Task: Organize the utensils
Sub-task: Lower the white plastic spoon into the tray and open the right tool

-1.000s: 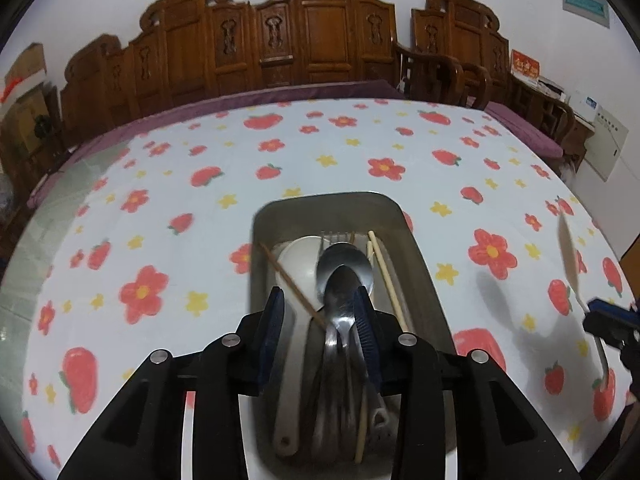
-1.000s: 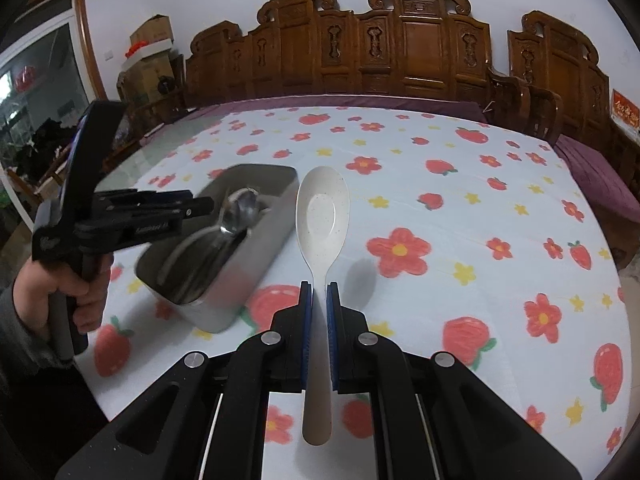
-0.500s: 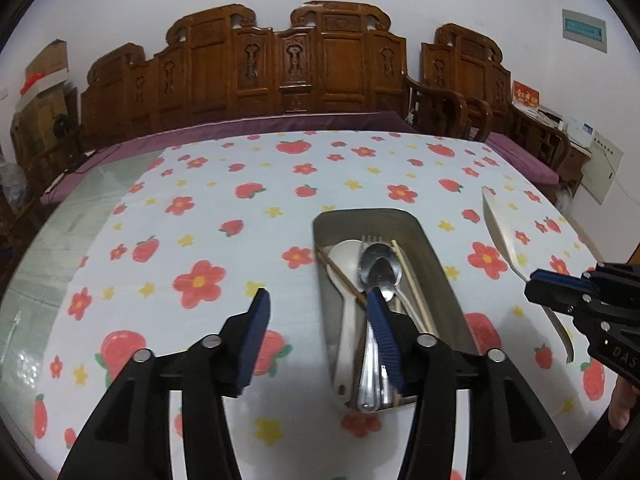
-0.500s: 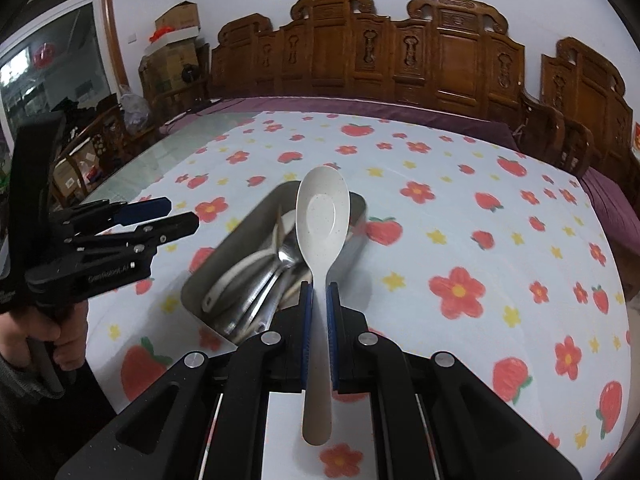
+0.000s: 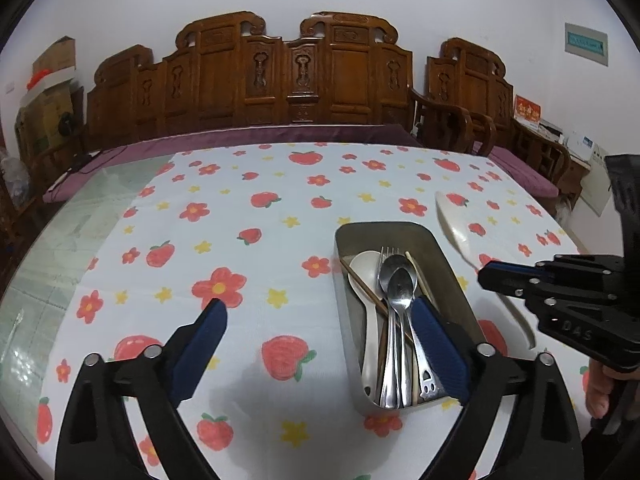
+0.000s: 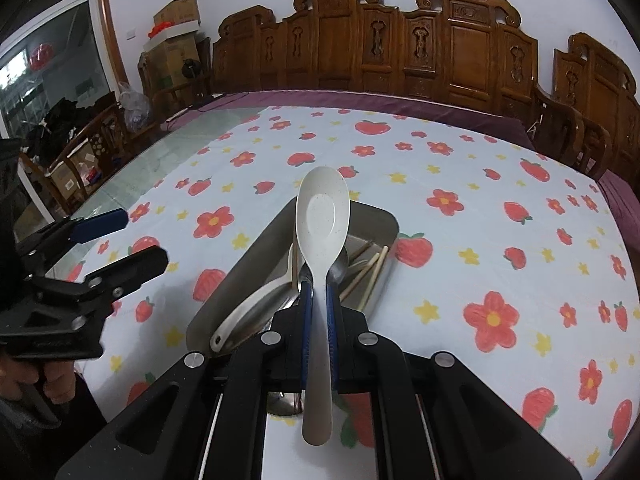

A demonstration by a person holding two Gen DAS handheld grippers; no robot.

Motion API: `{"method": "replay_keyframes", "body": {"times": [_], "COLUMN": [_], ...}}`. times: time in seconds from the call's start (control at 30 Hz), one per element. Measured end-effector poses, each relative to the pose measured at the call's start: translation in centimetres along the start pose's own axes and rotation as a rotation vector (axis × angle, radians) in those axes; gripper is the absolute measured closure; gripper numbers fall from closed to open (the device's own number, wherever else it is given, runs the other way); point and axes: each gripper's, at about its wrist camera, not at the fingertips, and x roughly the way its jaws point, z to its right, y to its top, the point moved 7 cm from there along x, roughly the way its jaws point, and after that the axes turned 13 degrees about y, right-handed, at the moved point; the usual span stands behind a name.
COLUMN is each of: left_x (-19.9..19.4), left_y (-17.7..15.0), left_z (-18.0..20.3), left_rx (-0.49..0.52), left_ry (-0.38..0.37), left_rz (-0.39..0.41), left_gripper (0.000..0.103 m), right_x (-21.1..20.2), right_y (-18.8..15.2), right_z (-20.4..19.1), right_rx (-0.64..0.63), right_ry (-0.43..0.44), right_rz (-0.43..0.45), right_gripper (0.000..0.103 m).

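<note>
You are holding a white spoon (image 6: 322,216) over the metal tray (image 5: 436,240) on the flowered tablecloth (image 5: 224,240).
Your right gripper (image 6: 317,300) is clamping its handle; your left gripper (image 5: 320,340) is gaping wide, empty, at the tray's near end.

White spoon (image 6: 321,216): raised above tray, bowl forward | Metal tray (image 5: 444,256): holds white spoon, metal spoons (image 5: 396,284), fork, chopsticks (image 6: 370,270)

Raised letters "DAS" legible on right gripper (image 5: 490,276) body, left wrist view. Wall sign (image 5: 586,44) and red card (image 5: 527,109): print too small.
</note>
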Motion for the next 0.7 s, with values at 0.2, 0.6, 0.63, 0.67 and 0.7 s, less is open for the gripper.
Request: {"method": "replay_keyframes", "body": {"times": [0.2, 0.6, 0.63, 0.67, 0.7], "left_x": [0.3, 0.8, 0.8, 0.8, 0.8], "left_y": [0.1, 0.0, 0.0, 0.0, 0.0], "left_z": [-1.0, -1.9, -1.9, -2.0, -2.0], "left_rx": [-0.006, -0.019, -0.021, -0.021, -0.021], "left_ry": [0.024, 0.035, 0.034, 0.034, 0.034], "left_rz": [-0.002, -0.015, -0.015, -0.015, -0.014], "left_gripper": [0.008, 0.008, 0.008, 0.008, 0.008], "right_x": [1.8, 6.8, 7.1, 7.4, 7.5], "right_y": [0.6, 0.1, -0.2, -0.4, -0.6], "right_z": [-0.1, -0.5, -0.5, -0.6, -0.6], "right_rx": [0.03, 0.109, 0.11, 0.108, 0.104], "right_ry": [0.023, 0.053, 0.051, 0.049, 0.044], "right_rz": [-0.007, -0.062, -0.068, -0.077, -0.083], "right_gripper": [0.094, 0.094, 0.094, 0.094, 0.094]}}
